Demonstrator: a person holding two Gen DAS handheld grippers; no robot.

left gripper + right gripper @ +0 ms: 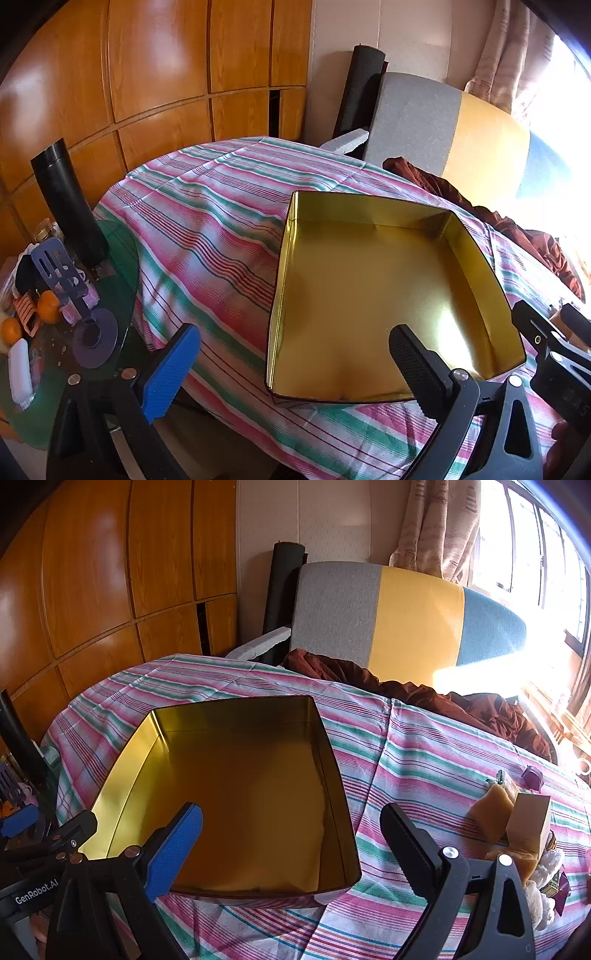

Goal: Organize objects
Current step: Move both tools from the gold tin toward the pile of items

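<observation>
**While both grippers hang released over the bed**

Gold tin [369, 295], open and bare inside, resting on striped cloth [207, 221]. Left gripper [291, 369] spread wide at its near left corner, grasping nothing. Right gripper [291, 849] likewise spread at its near right corner, nothing between the jaws. Small items [517, 823] piled on the cloth right of the tin.

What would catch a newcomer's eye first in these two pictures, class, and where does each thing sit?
A big gold tin, open and empty, sits in the middle on the striped cloth. Behind it stands a grey, yellow and blue headboard, with bright window glare at the right. Both grippers, left gripper and right gripper, gape open in the foreground, holding nothing.
</observation>
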